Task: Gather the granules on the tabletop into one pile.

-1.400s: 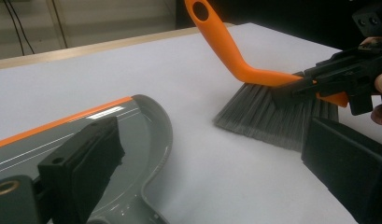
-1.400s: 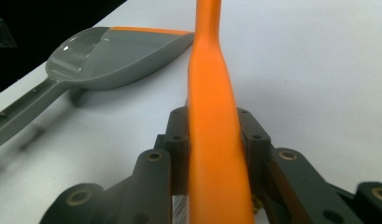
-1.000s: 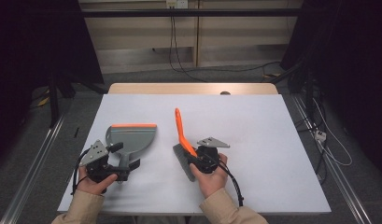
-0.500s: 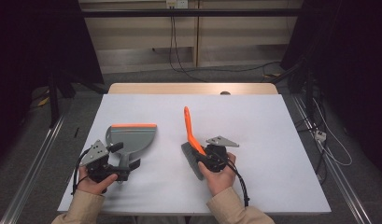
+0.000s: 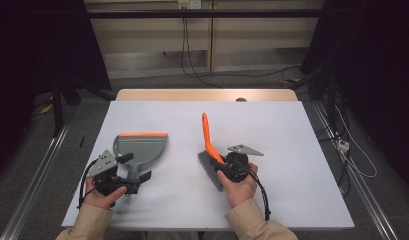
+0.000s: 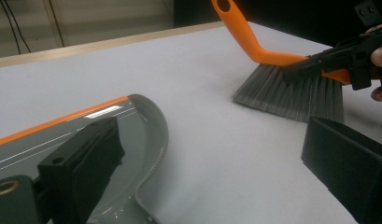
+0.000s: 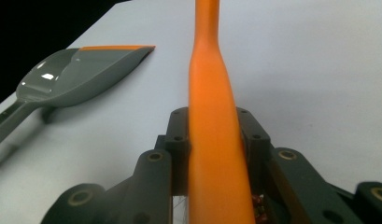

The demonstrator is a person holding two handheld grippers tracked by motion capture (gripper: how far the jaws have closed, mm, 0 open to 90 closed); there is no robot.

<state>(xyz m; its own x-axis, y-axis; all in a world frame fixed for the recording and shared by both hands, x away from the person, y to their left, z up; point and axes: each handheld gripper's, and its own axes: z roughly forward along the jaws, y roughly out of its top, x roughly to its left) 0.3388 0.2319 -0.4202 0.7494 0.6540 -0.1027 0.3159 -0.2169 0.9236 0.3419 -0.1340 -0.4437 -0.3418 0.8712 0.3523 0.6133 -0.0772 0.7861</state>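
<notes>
The right hand-held gripper (image 5: 227,167) pinched the brush (image 5: 210,150) right of the dustpan (image 5: 141,148), ready to sweep; the left hand-held gripper (image 5: 134,181) stood spread around the dustpan's handle.

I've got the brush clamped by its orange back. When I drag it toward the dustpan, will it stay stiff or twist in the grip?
The brush handle looks like rigid moulded plastic, so it should stay stiff. Its grey bristles already splay on the table, so they will likely bend and drag. The right hand-held gripper clamps smooth, glossy plastic, so the brush may twist slightly under pressure.
</notes>
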